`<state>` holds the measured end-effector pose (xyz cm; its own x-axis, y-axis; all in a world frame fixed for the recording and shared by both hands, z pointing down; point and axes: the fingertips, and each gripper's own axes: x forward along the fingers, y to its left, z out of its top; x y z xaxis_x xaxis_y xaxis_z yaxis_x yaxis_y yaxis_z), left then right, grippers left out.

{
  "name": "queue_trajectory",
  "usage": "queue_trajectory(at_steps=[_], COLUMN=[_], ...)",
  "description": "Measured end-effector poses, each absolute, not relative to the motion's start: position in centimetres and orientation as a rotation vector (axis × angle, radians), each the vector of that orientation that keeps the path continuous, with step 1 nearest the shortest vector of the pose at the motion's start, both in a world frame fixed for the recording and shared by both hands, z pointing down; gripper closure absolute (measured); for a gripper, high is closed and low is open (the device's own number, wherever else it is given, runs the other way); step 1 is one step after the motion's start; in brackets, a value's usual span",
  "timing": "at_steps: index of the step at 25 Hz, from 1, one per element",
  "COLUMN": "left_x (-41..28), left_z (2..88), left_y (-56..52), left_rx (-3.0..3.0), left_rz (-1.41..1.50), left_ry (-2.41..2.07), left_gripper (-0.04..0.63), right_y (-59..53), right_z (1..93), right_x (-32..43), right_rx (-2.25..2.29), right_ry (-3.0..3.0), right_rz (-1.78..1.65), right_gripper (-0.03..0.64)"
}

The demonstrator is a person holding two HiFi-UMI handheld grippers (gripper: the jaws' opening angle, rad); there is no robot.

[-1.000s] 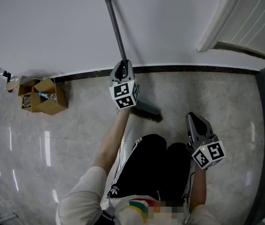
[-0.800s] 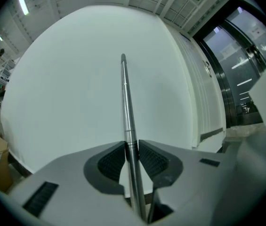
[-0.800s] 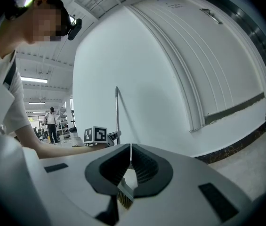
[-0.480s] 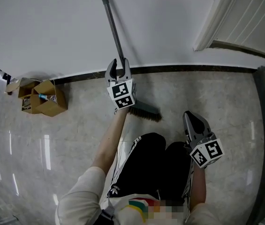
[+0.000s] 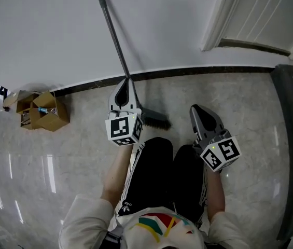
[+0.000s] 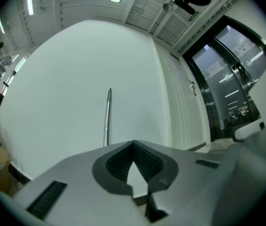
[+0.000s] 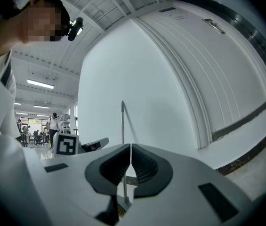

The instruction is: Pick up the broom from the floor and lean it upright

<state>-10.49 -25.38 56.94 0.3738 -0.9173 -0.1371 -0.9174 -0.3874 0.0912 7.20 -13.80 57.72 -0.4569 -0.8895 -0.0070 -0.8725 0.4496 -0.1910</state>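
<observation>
The broom stands upright on its own: its grey handle [image 5: 112, 35] leans against the white wall and its dark brush head [image 5: 155, 119] rests on the floor by the baseboard. My left gripper [image 5: 123, 83] is just in front of the lower handle, shut and empty. In the left gripper view the handle [image 6: 107, 119] rises beyond the closed jaws [image 6: 133, 143], apart from them. My right gripper [image 5: 196, 109] hangs shut and empty to the right of the brush. In the right gripper view the handle [image 7: 123, 126] shows ahead, past its closed tips [image 7: 131, 147].
Open cardboard boxes [image 5: 45, 112] sit by the wall at left. A dark baseboard [image 5: 213, 71] runs along the wall. A white panelled door [image 5: 263, 12] is at upper right, a dark threshold strip [image 5: 290, 139] at right. The person's black trousers [image 5: 162, 175] are below the grippers.
The left gripper held the handle, opened around it, then drew back toward the person and shut empty. The broom stays leaning on the wall. The right gripper rose slightly.
</observation>
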Motion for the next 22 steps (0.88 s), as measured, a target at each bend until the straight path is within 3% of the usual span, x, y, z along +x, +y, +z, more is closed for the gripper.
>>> queue_trajectory(at_steps=[18,22], left_x=[-11.5,-12.6], left_z=[62.3,59.3], left_y=[-23.1,-23.7], left_rx=[-2.575,-2.568], left_rz=[0.164,0.151], left_ry=[1.712,1.779], left_gripper=[0.552,0.552], right_y=[-17.8,-18.5], right_z=[61.1,58.0], right_x=[3.6,2.7], right_rx=[-1.546,-1.546], right_ry=[2.554,2.600], right_rz=[-0.290,-0.340], right_gripper=[0.603,0.603])
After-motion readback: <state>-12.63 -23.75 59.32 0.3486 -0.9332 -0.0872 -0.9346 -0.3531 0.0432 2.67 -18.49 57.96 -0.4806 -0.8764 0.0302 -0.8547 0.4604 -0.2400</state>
